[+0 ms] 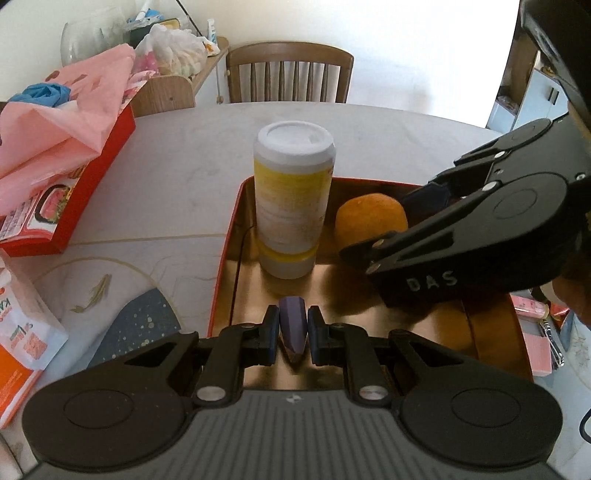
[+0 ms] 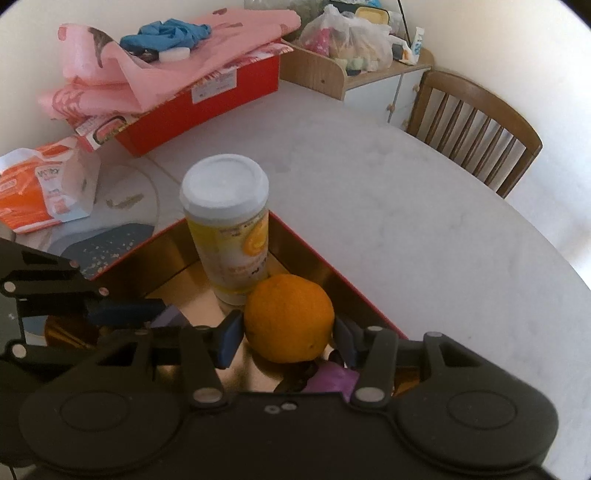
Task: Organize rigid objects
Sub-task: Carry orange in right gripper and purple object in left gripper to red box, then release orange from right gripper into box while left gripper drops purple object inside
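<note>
A red tray with a gold inside sits on the white table. In it stands a yellow and white bottle with a white cap. My left gripper is shut on a small purple pointed object, low over the tray floor. My right gripper is shut on an orange inside the tray, next to the bottle. The right gripper also shows in the left wrist view. A purple thing lies under the right gripper.
A red box with pink cloth and a blue glove lies at the table's far left. An orange and white packet lies nearby. A wooden chair stands behind the table. Pink items lie right of the tray.
</note>
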The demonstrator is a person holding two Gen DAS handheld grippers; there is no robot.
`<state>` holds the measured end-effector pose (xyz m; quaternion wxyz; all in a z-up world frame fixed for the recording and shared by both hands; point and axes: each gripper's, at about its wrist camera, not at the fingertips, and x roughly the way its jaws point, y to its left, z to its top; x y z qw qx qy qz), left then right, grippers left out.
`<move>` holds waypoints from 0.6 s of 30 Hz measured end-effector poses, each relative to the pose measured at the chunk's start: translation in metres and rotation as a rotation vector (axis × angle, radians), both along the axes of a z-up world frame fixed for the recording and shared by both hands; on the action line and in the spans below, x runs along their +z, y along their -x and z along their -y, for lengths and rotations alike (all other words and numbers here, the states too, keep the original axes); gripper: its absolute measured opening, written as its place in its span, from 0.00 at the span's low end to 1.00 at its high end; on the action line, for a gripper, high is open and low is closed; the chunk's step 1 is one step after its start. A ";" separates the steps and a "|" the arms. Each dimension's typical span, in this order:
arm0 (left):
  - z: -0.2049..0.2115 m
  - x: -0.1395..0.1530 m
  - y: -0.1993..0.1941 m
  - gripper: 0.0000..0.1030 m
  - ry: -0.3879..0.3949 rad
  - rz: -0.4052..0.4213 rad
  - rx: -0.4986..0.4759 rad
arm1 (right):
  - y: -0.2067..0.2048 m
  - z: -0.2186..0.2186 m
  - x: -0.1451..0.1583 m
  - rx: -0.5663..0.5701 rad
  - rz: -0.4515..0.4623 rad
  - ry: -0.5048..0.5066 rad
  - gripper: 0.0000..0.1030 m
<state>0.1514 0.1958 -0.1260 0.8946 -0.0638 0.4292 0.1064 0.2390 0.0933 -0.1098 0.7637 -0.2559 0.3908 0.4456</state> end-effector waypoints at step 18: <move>0.000 0.000 -0.011 0.16 0.008 -0.012 -0.002 | 0.012 0.036 0.034 -0.053 -0.067 -0.125 0.55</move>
